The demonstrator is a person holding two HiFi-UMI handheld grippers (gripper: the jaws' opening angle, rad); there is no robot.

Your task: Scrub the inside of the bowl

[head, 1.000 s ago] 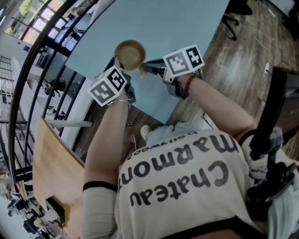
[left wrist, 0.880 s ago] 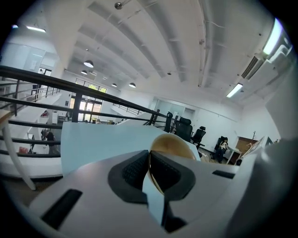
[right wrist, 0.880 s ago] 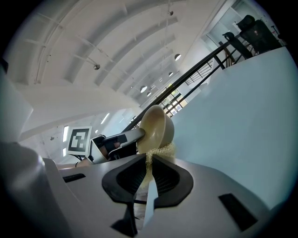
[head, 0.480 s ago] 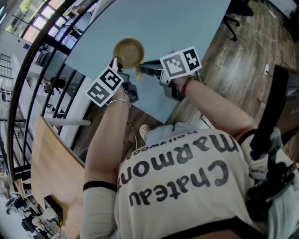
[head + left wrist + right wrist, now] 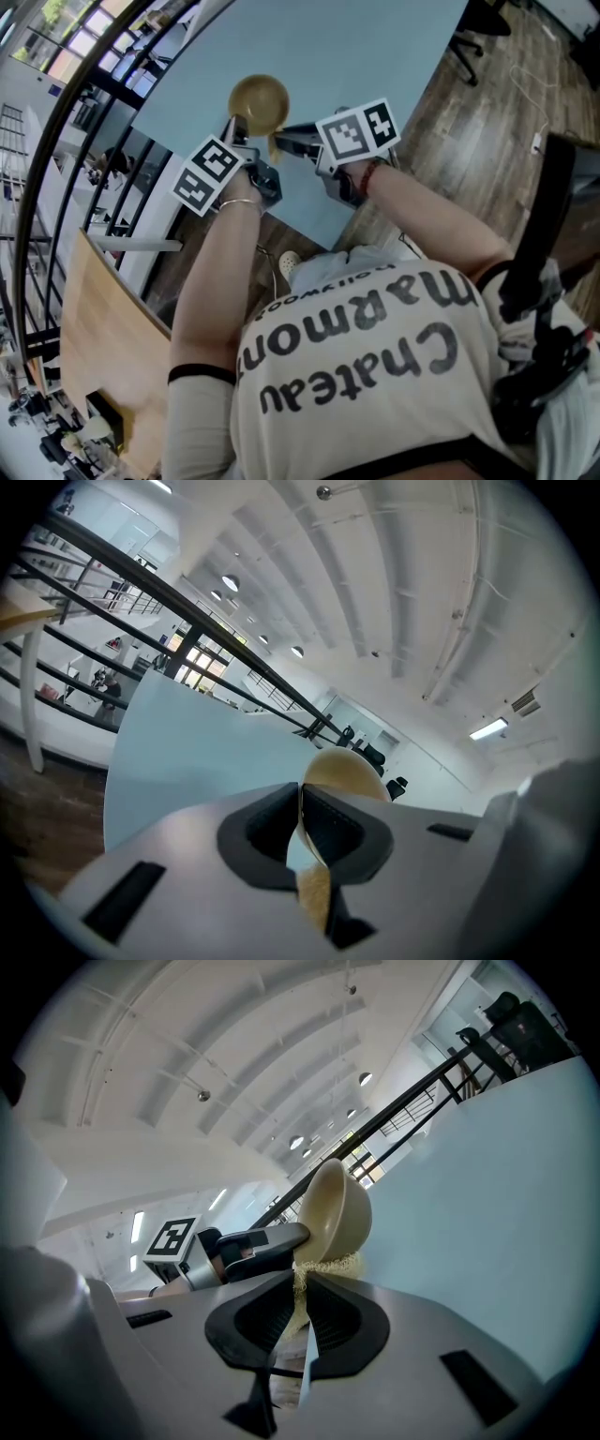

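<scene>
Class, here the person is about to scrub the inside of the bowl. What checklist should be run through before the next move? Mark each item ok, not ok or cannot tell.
1. Left gripper holds the bowl: ok, its jaws are shut on the rim.
2. Right gripper holds the scrubbing pad: ok, the pad is pinched between its jaws.
3. Pad is inside the bowl: not ok, it sits by the near rim, outside the bowl.
4. Bowl's opening is free to enter: ok, nothing shows inside it in the head view.
5. Bowl is lifted off the light blue table: cannot tell.
</scene>
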